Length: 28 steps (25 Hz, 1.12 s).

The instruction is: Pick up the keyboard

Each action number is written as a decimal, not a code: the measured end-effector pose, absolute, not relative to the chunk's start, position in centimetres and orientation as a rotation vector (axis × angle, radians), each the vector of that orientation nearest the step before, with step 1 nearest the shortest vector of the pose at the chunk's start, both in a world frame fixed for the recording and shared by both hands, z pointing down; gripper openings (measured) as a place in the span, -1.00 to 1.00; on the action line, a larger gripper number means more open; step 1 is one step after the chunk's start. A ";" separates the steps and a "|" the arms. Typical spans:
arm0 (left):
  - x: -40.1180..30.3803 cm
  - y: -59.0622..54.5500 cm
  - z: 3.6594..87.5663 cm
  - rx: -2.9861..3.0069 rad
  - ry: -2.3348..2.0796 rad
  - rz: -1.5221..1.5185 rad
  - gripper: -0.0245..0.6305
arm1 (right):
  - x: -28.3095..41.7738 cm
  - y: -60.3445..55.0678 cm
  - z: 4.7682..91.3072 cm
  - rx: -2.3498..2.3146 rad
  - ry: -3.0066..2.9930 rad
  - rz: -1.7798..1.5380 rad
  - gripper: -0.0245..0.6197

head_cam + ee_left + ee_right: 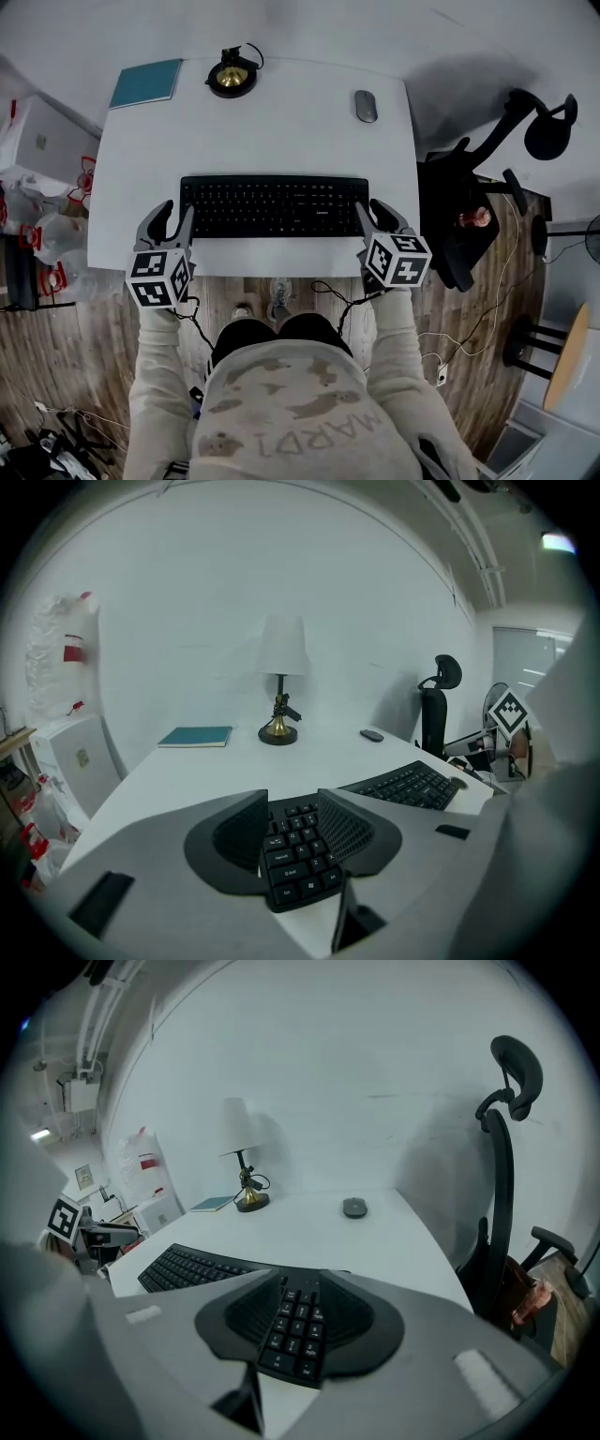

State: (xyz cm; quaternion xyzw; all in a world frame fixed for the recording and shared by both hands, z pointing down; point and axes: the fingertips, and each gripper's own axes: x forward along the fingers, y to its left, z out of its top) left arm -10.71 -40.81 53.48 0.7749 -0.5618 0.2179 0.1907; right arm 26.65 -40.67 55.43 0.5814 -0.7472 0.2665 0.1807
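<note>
A black keyboard lies flat on the white surface, close to the front edge and parallel to it. The person's two arms reach in from in front of it.

The left hand-held gripper sits at the keyboard's left end, pointing away from the person and tilted downward, with its marker cube nearer the person, past the front edge of the surface. In the left gripper view its jaws stand partly apart. The keys of the keyboard's left end show in the gap between the dark ribbed pads, and the pads do not press on them. It has hold of nothing.

The right hand-held gripper mirrors it at the keyboard's right end, with its own marker cube just in front of the keyboard's near right corner. In the right gripper view its jaws are also partly apart, with the number keys at the keyboard's right end visible between the pads. Nothing is gripped here either.

Behind the keyboard, at the far edge of the surface, stands a small lamp with a brass base. A teal book lies beyond the keyboard's left end, just left of the lamp. A grey mouse lies beyond the keyboard's right end. A black office chair stands on the wooden floor to the keyboard's right, off the surface.
</note>
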 end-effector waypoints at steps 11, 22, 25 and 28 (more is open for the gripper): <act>-11.5 -41.6 58.7 2.016 -1.488 0.639 -0.18 | 28.6 -41.6 60.4 1.586 -2.019 0.909 -0.19; -11.5 -42.6 61.4 1.916 -1.453 0.665 -0.03 | 28.1 -41.3 63.6 1.464 -1.989 1.065 0.01; -11.5 -42.7 62.0 1.897 -1.439 0.680 0.02 | 28.0 -41.5 63.8 1.436 -2.009 1.113 0.01; -11.1 -42.5 62.8 1.881 -1.399 0.683 0.02 | 27.7 -41.6 64.0 1.402 -2.021 1.113 0.01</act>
